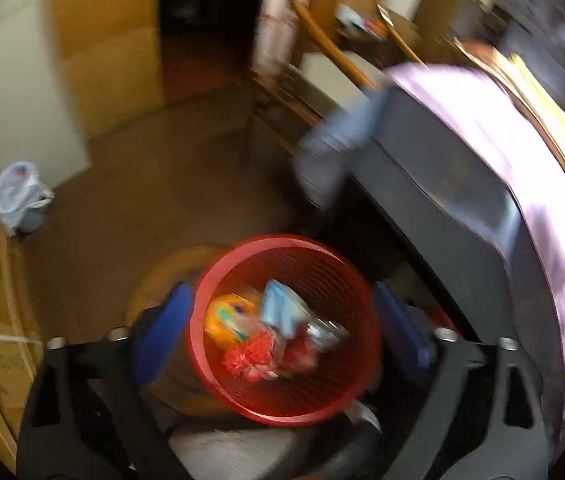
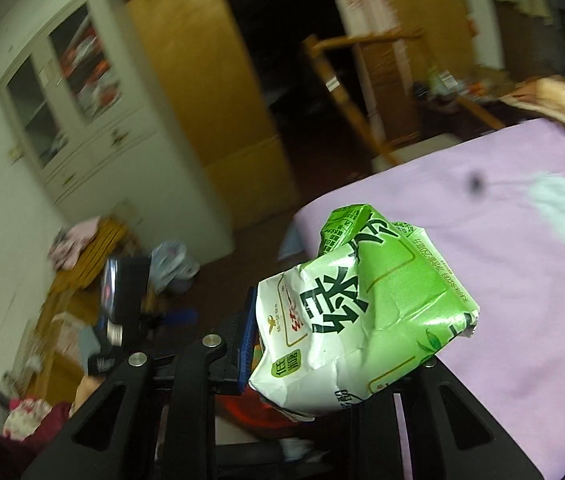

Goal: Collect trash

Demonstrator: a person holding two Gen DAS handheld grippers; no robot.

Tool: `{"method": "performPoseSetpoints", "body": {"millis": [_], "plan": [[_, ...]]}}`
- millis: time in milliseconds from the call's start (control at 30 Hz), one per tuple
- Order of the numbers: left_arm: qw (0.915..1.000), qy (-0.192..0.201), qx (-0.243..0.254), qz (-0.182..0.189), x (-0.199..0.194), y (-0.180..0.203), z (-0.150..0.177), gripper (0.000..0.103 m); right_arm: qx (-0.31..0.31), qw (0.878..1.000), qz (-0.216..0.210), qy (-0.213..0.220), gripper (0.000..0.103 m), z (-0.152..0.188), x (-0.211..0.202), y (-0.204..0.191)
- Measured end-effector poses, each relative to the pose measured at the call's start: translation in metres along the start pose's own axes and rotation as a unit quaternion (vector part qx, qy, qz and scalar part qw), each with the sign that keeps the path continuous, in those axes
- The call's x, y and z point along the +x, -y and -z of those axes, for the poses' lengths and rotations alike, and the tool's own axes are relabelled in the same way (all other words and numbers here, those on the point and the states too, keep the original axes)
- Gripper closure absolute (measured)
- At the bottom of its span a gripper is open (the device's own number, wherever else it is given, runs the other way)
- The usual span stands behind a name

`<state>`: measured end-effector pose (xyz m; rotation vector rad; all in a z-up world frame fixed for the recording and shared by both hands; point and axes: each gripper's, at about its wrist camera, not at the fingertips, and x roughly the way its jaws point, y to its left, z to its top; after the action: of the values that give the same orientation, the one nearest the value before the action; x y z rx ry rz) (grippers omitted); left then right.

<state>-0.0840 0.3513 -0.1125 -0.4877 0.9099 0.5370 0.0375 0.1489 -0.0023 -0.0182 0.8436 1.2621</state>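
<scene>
Though blurry: left gripper [image 1: 282, 332] wide apart over 1 red basket [image 1: 218, 384]; right gripper [image 2: 346, 320] clamped on 1 crumpled carton [image 2: 362, 320].

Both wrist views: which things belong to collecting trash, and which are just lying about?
Job:
- red plastic mesh wastebasket holding wrappers
- crushed green-and-white drink carton, clamped in the right gripper
- left gripper, open above the basket

Lying about:
- white plastic bag on the floor
- pink bedsheet
- white glass-door cabinet
</scene>
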Motion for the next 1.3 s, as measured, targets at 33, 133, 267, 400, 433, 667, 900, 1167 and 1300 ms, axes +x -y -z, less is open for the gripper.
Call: {"method": "performPoseSetpoints", "body": {"millis": [33,133,267,400,433,667,900,1167,1300], "plan": [[0.9995,0.012,-0.013,-0.025,-0.004,-0.010,-0.003,0.008,-0.008,1.000,-0.010,-0.017,0.078,0.001,0.014,-0.010],[0.9954,0.013,-0.034,-0.089,-0.004,-0.032,-0.004,0.008,-0.033,0.997,-0.021,-0.069,0.072,0.010,0.056,-0.037],[0.9928,-0.006,-0.032,-0.115,0.006,-0.043,-0.003,0.008,-0.054,0.988,-0.012,-0.144,0.048,0.024,0.103,-0.049],[0.9919,-0.025,-0.018,-0.123,0.013,-0.038,0.003,0.008,-0.041,0.985,0.000,-0.168,0.048,0.032,0.118,-0.041],[0.9914,-0.028,-0.014,-0.127,0.014,-0.035,0.006,0.008,-0.038,0.985,0.004,-0.170,0.048,0.034,0.121,-0.041],[0.9904,-0.054,0.002,-0.128,0.022,-0.019,0.026,0.008,-0.024,0.983,0.065,-0.171,0.039,0.053,0.115,-0.032],[0.9881,-0.064,0.039,-0.135,0.017,0.001,0.059,0.008,-0.035,0.978,0.088,-0.184,0.028,0.079,0.102,-0.025],[0.9903,-0.052,0.039,-0.123,0.013,0.003,0.071,0.008,-0.029,0.974,0.103,-0.200,0.028,0.096,0.107,-0.025],[0.9911,-0.043,0.042,-0.118,0.012,0.003,0.069,0.008,-0.025,0.973,0.114,-0.201,0.028,0.096,0.108,-0.023]]}}
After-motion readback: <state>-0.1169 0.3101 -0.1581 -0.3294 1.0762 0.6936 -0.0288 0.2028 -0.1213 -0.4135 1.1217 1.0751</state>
